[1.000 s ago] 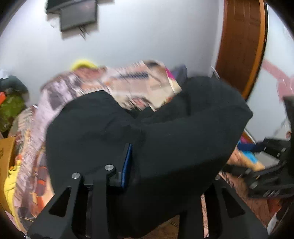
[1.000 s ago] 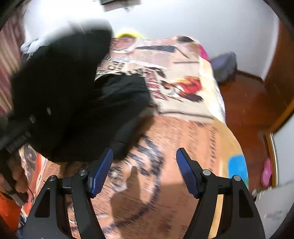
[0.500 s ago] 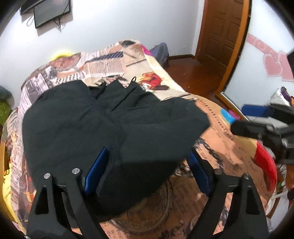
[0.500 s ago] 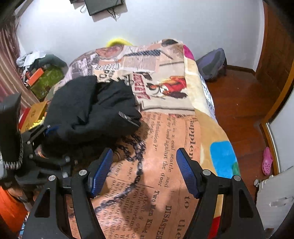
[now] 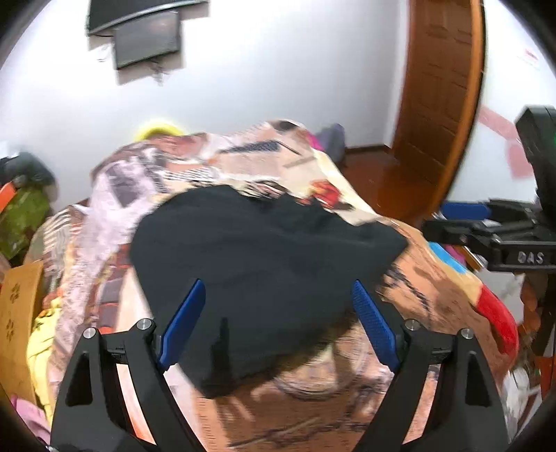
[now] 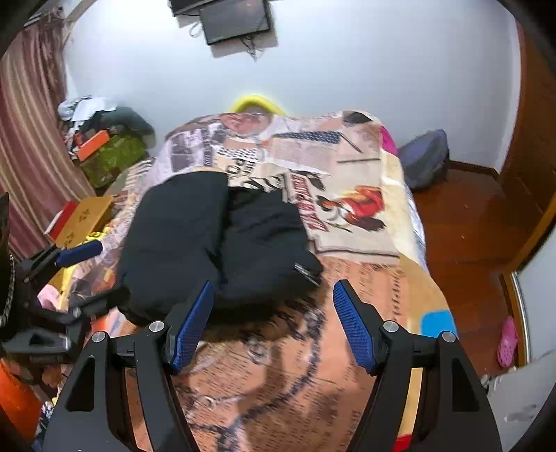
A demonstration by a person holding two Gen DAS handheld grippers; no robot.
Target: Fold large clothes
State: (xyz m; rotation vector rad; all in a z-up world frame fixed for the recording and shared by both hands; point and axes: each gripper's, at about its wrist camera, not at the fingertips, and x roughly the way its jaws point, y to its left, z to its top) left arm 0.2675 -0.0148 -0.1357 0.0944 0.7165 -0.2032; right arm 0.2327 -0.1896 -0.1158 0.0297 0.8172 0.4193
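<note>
A large black garment (image 5: 257, 257) lies bunched in two thick lobes on the patterned bed blanket (image 5: 434, 288); it also shows in the right wrist view (image 6: 215, 243). My left gripper (image 5: 278, 323) is open and empty, its blue pads just short of the garment's near edge. My right gripper (image 6: 274, 323) is open and empty, above the blanket at the garment's near right corner. The left gripper (image 6: 52, 264) shows at the left edge of the right wrist view; the right gripper (image 5: 504, 236) shows at the right of the left wrist view.
The printed blanket (image 6: 347, 194) covers the bed. Boxes and clutter (image 6: 100, 153) are piled at the bed's left. A purple bag (image 6: 427, 160) lies on the wood floor at the right, near a wooden door (image 5: 441, 87). A dark screen (image 6: 236, 17) hangs on the white wall.
My left gripper let go of the black garment, opened and drew back. The garment dropped onto the bed and settled in a bunched heap. My right gripper stayed open.
</note>
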